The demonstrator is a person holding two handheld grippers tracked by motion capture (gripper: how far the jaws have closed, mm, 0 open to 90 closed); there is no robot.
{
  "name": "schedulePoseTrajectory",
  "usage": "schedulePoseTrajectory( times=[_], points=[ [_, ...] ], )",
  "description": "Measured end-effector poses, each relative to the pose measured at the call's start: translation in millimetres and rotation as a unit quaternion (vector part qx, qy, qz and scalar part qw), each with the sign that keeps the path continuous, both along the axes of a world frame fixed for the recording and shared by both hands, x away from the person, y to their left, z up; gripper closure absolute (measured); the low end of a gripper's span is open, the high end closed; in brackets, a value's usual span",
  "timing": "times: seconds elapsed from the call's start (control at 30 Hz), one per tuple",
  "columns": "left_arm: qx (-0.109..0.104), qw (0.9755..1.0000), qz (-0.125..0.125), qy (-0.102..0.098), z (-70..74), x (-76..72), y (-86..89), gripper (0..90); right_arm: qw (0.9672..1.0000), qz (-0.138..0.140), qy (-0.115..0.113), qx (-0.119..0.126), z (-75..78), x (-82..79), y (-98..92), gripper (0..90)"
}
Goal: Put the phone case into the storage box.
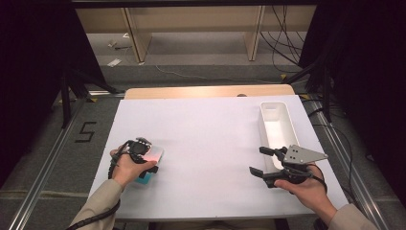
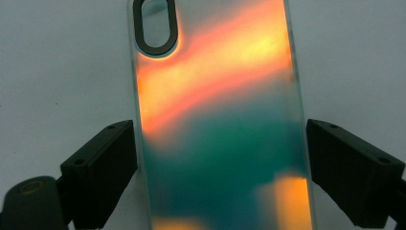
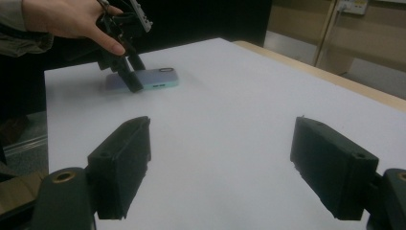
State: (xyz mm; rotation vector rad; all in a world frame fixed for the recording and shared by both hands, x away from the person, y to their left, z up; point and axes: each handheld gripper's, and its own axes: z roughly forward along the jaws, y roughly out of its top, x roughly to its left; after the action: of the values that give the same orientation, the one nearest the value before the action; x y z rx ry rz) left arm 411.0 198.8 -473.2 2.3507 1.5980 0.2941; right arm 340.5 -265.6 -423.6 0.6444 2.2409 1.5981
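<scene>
A phone case with an orange-and-teal sheen lies flat, back up, on the white sheet at the near left of the table, its camera cut-out pointing away from the hand. My left gripper comes down over it with one jaw on each long edge, and the pads touch both sides. It stands over the case at the near left. The right gripper view has the case far off, under the left gripper. My right gripper hovers at the near right, jaws wide apart with nothing between them.
A long white tray stands at the right, just beyond the right gripper. The white sheet covers the table, with a strip of wooden edge at the far side. Dark frames and cables surround the table.
</scene>
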Motion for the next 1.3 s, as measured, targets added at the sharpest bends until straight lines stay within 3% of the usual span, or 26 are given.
schedulePoseTrajectory(
  times=[0.4,1.3],
  points=[
    [-0.006,0.9997,0.020,0.010,-0.3,0.2,-1.2,14.1,1.0000,0.002,0.001,-0.001,-0.4,0.3,0.4,22.5],
    [-0.008,0.9994,0.031,0.017,-0.2,1.0,0.0,16.0,1.0000,0.003,0.000,-0.002,-0.1,-0.4,0.5,22.4]
  ],
)
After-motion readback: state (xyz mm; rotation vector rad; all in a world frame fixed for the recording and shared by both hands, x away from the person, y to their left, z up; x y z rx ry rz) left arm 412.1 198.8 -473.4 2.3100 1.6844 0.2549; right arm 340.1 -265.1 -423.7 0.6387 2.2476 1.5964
